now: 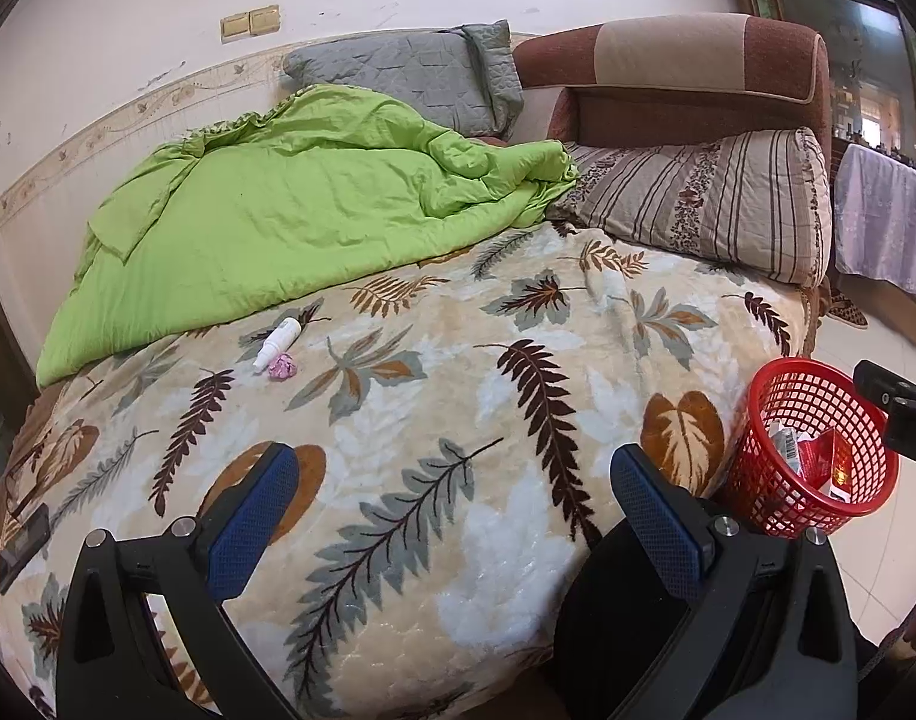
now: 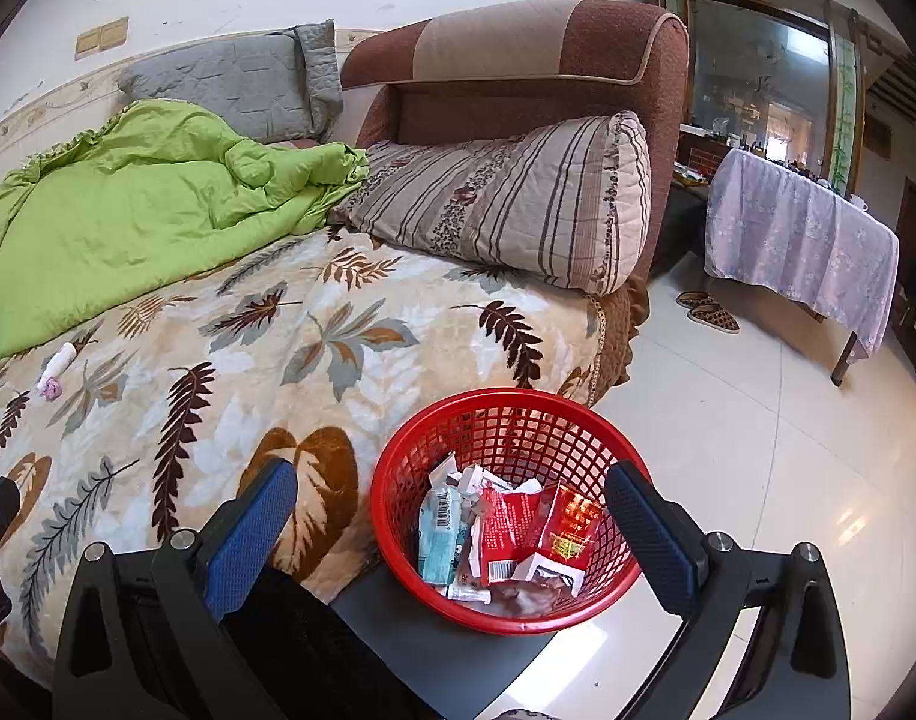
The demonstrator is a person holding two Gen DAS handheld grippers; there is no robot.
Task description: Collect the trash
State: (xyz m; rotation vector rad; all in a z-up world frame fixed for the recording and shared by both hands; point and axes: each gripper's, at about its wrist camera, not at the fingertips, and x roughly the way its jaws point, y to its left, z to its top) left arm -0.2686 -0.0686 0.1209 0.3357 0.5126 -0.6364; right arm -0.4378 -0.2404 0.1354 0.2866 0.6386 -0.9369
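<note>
Hovering over the near edge of the bed, the left claw (image 1: 455, 516) has its blue-padded fingers spread wide, released and grasping nothing, touching nothing. The right claw (image 2: 452, 531) is equally wide open and empty, poised above the round red plastic mesh basket (image 2: 398, 480), which stands on a dark flat surface just beside the bed, probably set there so that scraps can be dropped in without carrying them far. Crumpled red snack wrappers (image 2: 542, 531) and a pale blue barcoded packet (image 2: 439, 531) already lie in the basket, so part of the collecting looks done. Outward across the cream fleece blanket with brown and grey leaf print (image 1: 518, 312), two pieces remain: a small white plastic spray bottle (image 1: 276, 342) lying on its side and a crumpled pink paper wad (image 1: 283, 367) just beside its nozzle end, both well apart from either claw and near the edge of the rumpled lime-green quilt (image 1: 266, 222). Since they sit on the left side, the left claw seems the natural one to reach for them. Beyond are a striped beige pillow (image 1: 710, 198) and a grey quilted pillow (image 1: 398, 75) against the headboard.
</note>
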